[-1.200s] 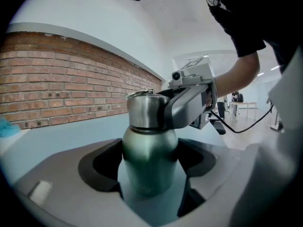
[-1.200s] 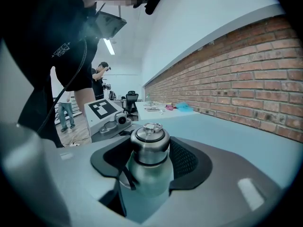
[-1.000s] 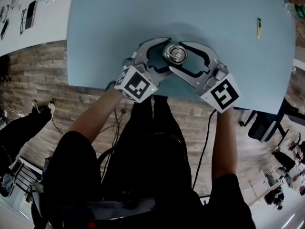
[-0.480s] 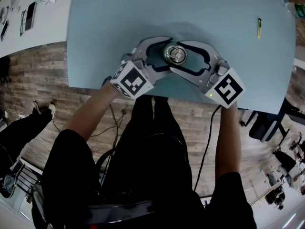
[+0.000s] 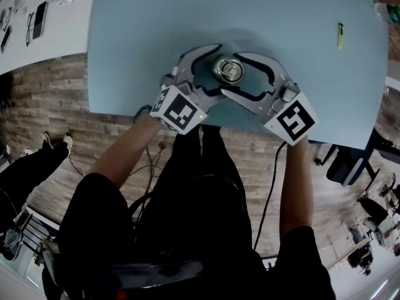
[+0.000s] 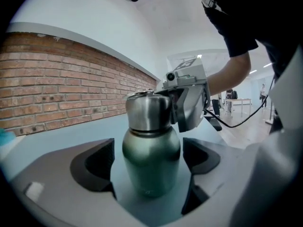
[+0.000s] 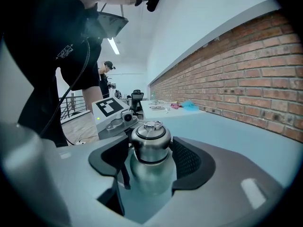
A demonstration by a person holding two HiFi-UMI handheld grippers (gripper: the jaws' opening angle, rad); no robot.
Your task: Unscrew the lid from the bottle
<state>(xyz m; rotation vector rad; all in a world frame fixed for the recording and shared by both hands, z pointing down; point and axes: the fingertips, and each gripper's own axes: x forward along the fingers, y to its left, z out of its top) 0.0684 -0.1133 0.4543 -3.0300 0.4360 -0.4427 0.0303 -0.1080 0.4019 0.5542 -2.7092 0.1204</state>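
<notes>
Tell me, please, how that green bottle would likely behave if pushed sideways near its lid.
The bottle looks like rigid metal, unlikely to flex. Standing upright, it might tip if pushed high. Its sheen suggests slippery sides.

Left forearm [image 5: 119,158] and right forearm [image 5: 294,186] reach forward, converging ahead of me. Left gripper [image 5: 214,70] tilted slightly down; jaws just opened wider, standing apart round bottle [image 6: 151,160] body, gap at each pad. Right gripper [image 5: 232,74] close alongside, same slight downward tilt; jaws just opened too, straddling lid [image 7: 150,141], pads barely clear.
</notes>
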